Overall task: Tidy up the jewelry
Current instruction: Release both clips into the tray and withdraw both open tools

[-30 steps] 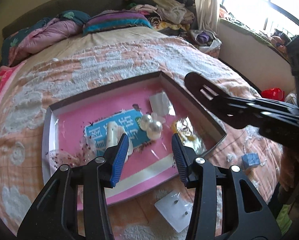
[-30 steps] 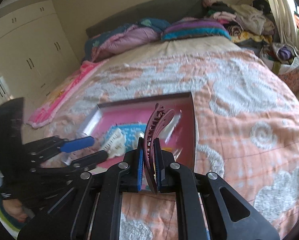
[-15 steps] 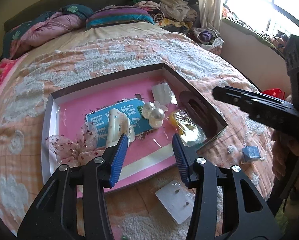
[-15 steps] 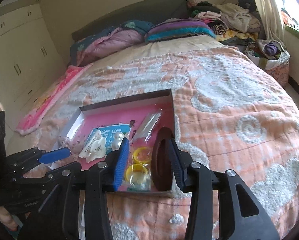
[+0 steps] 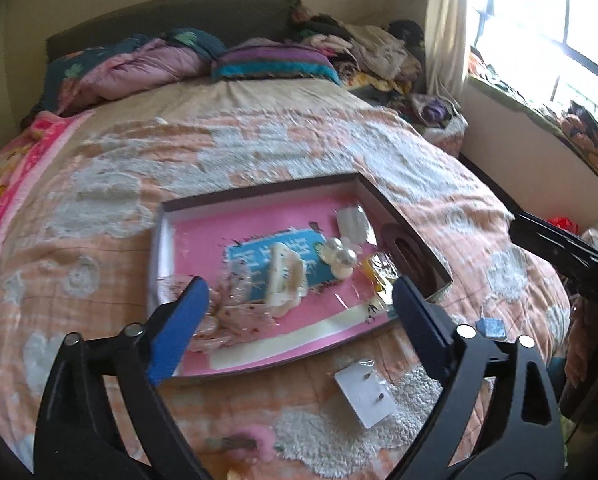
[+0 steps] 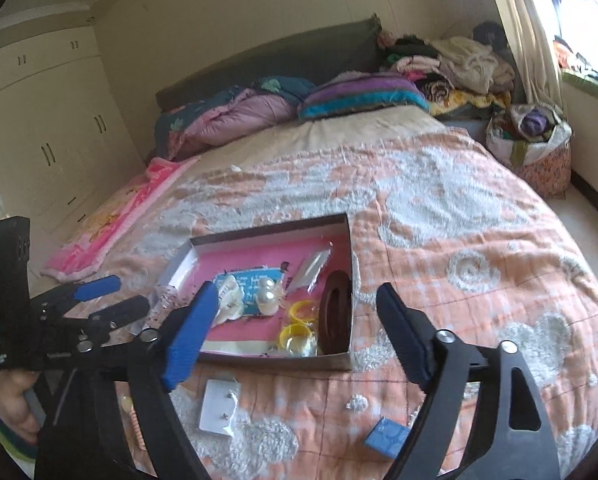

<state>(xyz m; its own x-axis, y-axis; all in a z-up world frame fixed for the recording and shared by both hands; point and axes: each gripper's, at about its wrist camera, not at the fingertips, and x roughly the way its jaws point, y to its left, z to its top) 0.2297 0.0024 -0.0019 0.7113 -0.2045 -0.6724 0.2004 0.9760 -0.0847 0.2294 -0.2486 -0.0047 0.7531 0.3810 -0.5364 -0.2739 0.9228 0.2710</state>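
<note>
The right gripper has just opened its jaws wide, empty; the brown hair clip now stands inside the box, right side; the left gripper has just opened too, empty.

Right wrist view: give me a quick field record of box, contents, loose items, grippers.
box: shallow pink-lined cardboard box on the peach patterned bedspread
contents: dark brown oval hair clip against right wall; yellow rings; white pearl clip
outside: white earring card; small blue box
right gripper: just opened, empty
left gripper: just opened, empty
</note>
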